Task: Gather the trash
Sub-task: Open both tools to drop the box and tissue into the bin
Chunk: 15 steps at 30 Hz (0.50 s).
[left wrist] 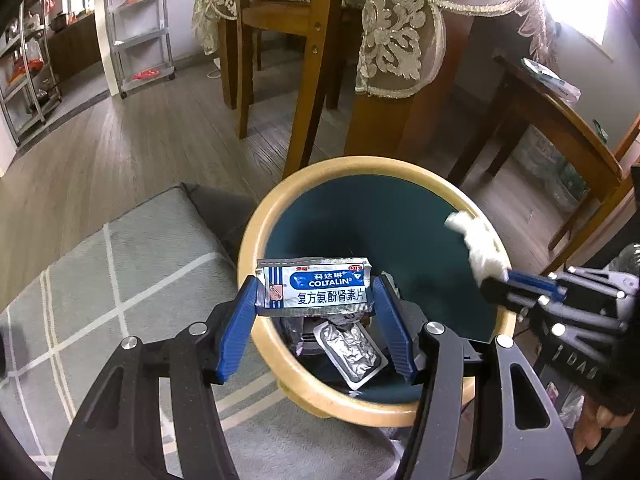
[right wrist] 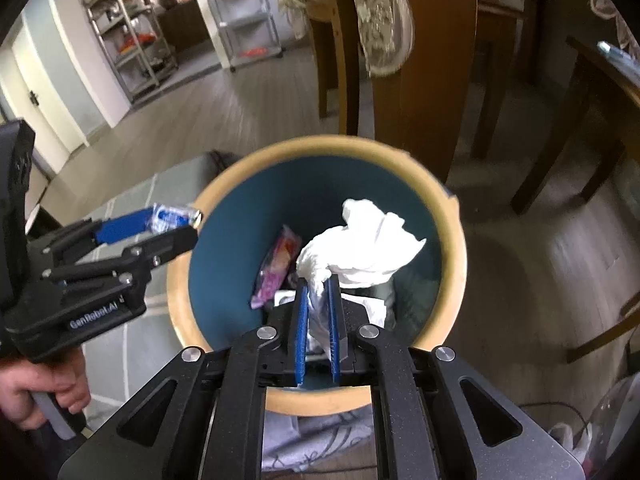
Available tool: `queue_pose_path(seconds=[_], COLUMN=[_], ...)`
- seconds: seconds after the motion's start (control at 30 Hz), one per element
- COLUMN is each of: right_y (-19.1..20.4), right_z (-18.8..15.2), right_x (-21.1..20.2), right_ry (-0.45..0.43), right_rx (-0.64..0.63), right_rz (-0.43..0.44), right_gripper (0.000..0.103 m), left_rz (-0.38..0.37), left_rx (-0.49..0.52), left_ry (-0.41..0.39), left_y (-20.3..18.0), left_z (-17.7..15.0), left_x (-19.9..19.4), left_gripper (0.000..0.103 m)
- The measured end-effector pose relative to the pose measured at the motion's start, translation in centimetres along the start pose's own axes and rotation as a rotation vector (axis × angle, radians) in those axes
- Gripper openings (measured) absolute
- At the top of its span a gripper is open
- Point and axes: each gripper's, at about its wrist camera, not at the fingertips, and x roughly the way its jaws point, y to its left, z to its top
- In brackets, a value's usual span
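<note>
In the lower centre of the left wrist view, the left gripper (left wrist: 316, 300) pinches a silver foil medicine sachet with a blue and white COLTALIN label (left wrist: 314, 287) by its 2 short ends, its blue pads pressed against the packet. The sachet hangs flat, label up, over the near side of the round waste bin with a tan wooden rim and dark teal inner wall (left wrist: 264, 220), which fills the middle of the frame. Below it, in the bottom of the bin, lies a crumpled silver foil blister pack (left wrist: 352, 354).

At the right edge of that view, the right gripper (left wrist: 494, 280) reaches in above the bin's right rim, its jaws pressed together on a crumpled white paper tissue (left wrist: 478, 240).

In the right wrist view the tissue fills the centre, bunched between the 2 blue pads (right wrist: 302, 320) and spreading out above them over the bin's opening. To its left, against the teal wall, lies a pink and purple plastic wrapper (right wrist: 276, 268). The left gripper enters from the left of the frame, level with the bin's left rim, with the sachet at its tip.

The bin stands at the edge of a grey rug with pale grid lines (left wrist: 132, 264), on grey wood-plank flooring (left wrist: 132, 140). Wooden chair legs (left wrist: 304, 92) and a lace-patterned tablecloth (left wrist: 400, 32) occupy the upper part of the left view.
</note>
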Motion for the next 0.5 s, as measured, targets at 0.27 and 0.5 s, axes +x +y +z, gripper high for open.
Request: queue_pose_path(seconds=[0.27, 0.5], right_y=[-1.0, -1.8], right_z=[-0.4, -0.3], right_x=[-0.3, -1.7], right_ry=[0.014, -0.034], right_rx=[0.057, 0.124], right_rz=[0.025, 0.038], right_gripper=[0.032, 0.039], left_rz=[-0.038, -0.066], left_rx=[-0.026, -0.052], left_ry=[0.024, -0.006], left_y=[-0.2, 0.6], left_z=[0.1, 0.2], left_x=[0.9, -0.7], left_gripper=[0.07, 0.076])
